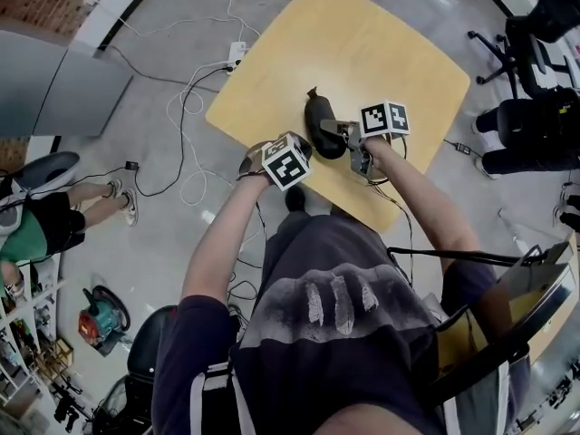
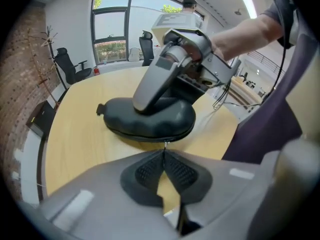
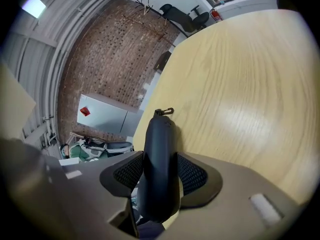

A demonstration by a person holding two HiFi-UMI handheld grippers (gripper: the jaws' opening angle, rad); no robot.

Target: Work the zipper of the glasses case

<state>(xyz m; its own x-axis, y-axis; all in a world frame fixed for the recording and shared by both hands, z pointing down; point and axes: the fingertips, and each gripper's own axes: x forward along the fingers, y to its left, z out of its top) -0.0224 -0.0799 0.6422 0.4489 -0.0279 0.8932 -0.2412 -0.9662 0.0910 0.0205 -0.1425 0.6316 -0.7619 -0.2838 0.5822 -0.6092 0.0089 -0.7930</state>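
Left gripper [image 2: 164, 151] first: its jaws are pressed together, the tips pinching the thin silver pull [image 2: 165, 144] that hangs from the zipper on the near edge of the case [image 2: 150, 121]. Over to the right gripper [image 3: 160, 159]: jaws about half apart and clamped on that same case, both ribbed pads [image 3: 192, 174] pressed to its sides, pinning it from above near one end. One black case, then, lying lengthwise on the pale wooden table [image 2: 75, 134] close to the person's edge, with two grippers on it. A small loop [image 3: 165, 112] sticks off its far end. The zipper line runs along the case's side in the left gripper view; how far it is opened cannot be told, and the right gripper's body covers the top of the case there. Each gripper carries one cube, two in all [image 1: 286, 162] [image 1: 385, 118], faced with black-and-white square patterns, not letters. In the head view the left jaws sit under their cube, out of sight. Further out, a grey cabinet [image 3: 105, 116] by the brick wall bears a red label [image 3: 85, 111], too small to read. Two black office chairs [image 2: 67, 66] [image 2: 146, 43] stand by the window [image 2: 112, 26]. On the floor, white cables trail from a power strip [image 1: 237, 55], and a seated person in green [image 1: 36, 229] is cut off at the left edge.
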